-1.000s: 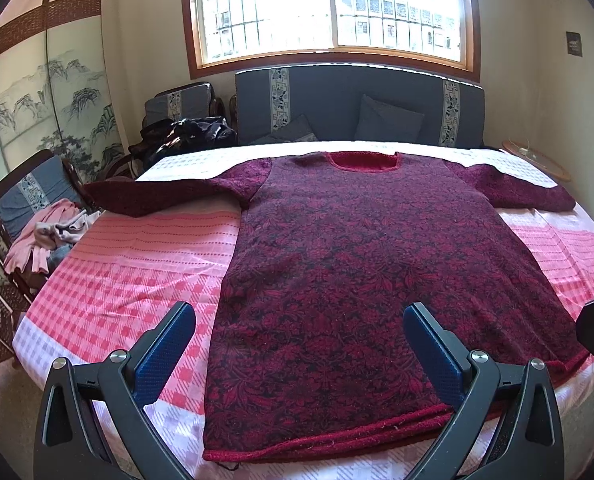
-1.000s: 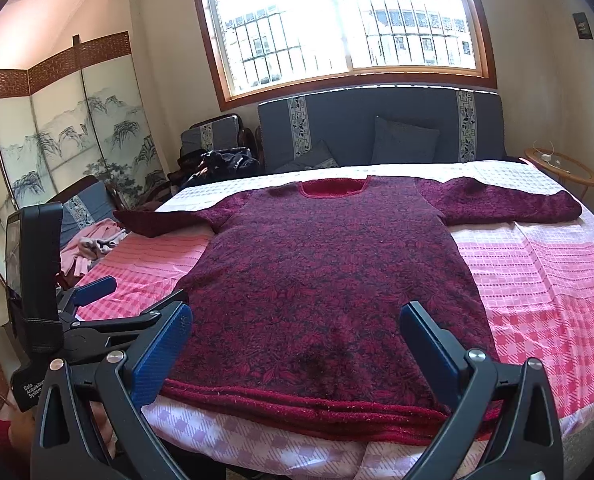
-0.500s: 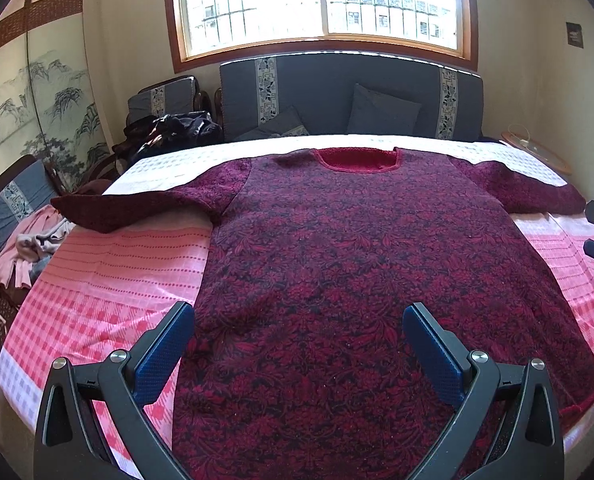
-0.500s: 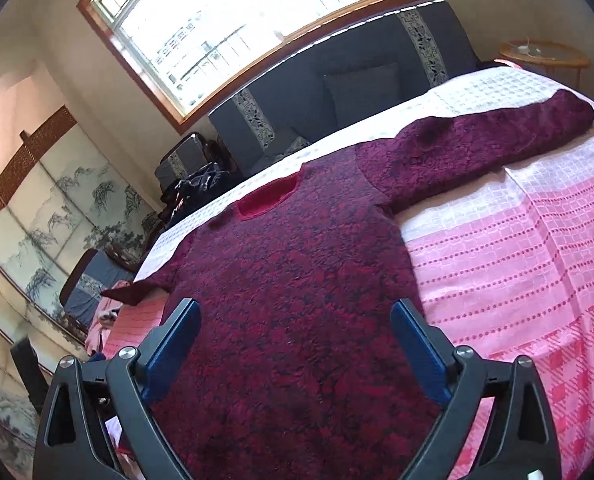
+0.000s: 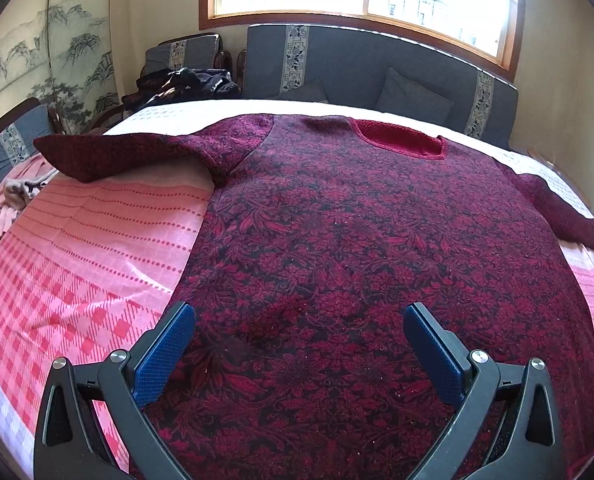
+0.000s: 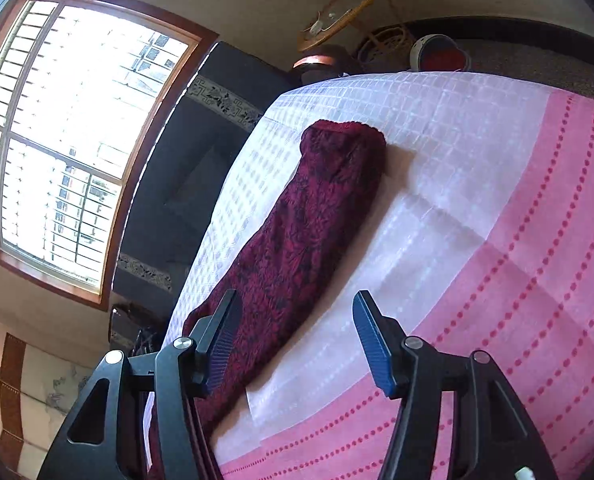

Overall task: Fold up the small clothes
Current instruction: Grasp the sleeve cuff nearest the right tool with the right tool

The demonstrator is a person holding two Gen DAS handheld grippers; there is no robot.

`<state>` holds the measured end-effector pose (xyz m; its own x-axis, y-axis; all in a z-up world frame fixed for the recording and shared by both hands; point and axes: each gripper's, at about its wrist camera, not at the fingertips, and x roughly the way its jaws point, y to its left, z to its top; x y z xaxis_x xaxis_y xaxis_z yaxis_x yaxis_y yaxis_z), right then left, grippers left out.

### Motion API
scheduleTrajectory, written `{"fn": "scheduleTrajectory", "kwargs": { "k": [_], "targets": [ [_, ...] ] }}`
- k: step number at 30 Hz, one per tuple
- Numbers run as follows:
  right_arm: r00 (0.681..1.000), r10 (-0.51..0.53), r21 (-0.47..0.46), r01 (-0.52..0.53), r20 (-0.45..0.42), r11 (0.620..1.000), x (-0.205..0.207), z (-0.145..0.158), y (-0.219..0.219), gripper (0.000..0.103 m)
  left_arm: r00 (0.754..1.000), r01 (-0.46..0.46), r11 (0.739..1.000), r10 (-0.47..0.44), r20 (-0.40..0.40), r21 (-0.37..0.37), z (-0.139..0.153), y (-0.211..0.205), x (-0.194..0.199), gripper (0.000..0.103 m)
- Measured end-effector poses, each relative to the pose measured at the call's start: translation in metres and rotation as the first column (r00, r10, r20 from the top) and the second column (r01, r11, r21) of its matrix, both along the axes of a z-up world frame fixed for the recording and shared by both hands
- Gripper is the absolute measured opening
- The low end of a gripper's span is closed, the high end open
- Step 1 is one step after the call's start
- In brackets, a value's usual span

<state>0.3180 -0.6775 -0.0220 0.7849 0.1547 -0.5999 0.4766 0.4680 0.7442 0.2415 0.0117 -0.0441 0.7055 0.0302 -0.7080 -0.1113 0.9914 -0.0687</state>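
A dark red patterned sweater (image 5: 357,240) lies flat and spread out on the bed, neckline at the far side, both sleeves stretched sideways. My left gripper (image 5: 299,316) is open and empty, hovering low over the sweater's lower body. In the right wrist view the sweater's right sleeve (image 6: 297,240) lies on the bedsheet, cuff pointing away. My right gripper (image 6: 293,320) is open and empty, tilted, just above the sleeve's near part, its left finger over the sleeve edge.
The bed has a pink and white checked sheet (image 5: 77,260). A grey sofa with cushions (image 5: 377,76) stands behind the bed under the window. Dark clothes (image 5: 181,84) lie on a chair at the left. A round side table (image 6: 345,12) stands past the bed corner.
My left gripper moved forward over the sweater's body. My right gripper swung right and rolled, from the hem to the right sleeve. Both stayed open.
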Motion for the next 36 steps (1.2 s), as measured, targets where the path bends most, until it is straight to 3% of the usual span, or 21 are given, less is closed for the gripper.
{"fn": "scheduleTrajectory", "kwargs": {
  "k": [5,7,14,15,17,20,24,29,32,36],
  "targets": [
    [0.999,-0.034,0.005,0.035,-0.026,0.999,0.029,-0.015,-0.034,0.056,0.999,-0.018,1.0,0.018,-0.028,-0.006,-0.007,0.003,0.003,0.103],
    [0.999,-0.033,0.038,0.033,-0.024,0.999,0.041,-0.023,-0.04,0.055,0.999,-0.014,1.0,0.015,-0.045,0.002,-0.01,0.001,0.006,0.103],
    [0.998,-0.069,0.002,0.069,-0.014,0.998,0.053,-0.025,-0.045,0.051,0.997,0.01,0.999,-0.006,-0.075,0.051,-0.014,-0.008,0.01,0.103],
    [0.997,-0.072,-0.009,0.071,-0.025,0.997,0.057,-0.025,-0.045,0.047,0.997,0.015,0.998,-0.01,-0.076,0.054,-0.015,-0.009,0.009,0.103],
    [0.99,-0.074,-0.063,0.066,-0.121,0.996,0.064,-0.026,-0.044,0.012,0.996,0.016,0.998,-0.011,-0.083,0.056,-0.015,-0.009,0.009,0.103],
    [0.992,-0.093,-0.107,0.084,-0.083,0.991,0.056,-0.015,-0.034,0.012,0.997,0.011,0.999,-0.008,-0.083,0.035,-0.015,-0.006,0.009,0.103],
    [0.997,0.056,-0.186,-0.045,0.058,0.982,0.059,0.034,0.029,0.012,0.997,0.007,1.0,-0.007,-0.082,0.0,-0.016,-0.001,0.009,0.103],
    [0.939,0.299,-0.222,-0.259,0.17,0.94,0.086,0.084,0.154,0.012,0.996,0.011,0.999,-0.015,-0.083,-0.046,-0.015,0.005,0.009,0.103],
    [0.892,0.404,-0.205,-0.365,0.201,0.908,0.108,0.089,0.232,0.012,0.997,0.011,0.996,-0.018,-0.078,-0.084,-0.013,0.012,0.006,0.103],
    [0.834,0.516,-0.165,-0.49,0.195,0.856,0.123,0.068,0.336,0.012,0.997,-0.01,0.99,0.0,-0.075,-0.139,-0.007,0.027,0.001,0.103]
  ]
}}
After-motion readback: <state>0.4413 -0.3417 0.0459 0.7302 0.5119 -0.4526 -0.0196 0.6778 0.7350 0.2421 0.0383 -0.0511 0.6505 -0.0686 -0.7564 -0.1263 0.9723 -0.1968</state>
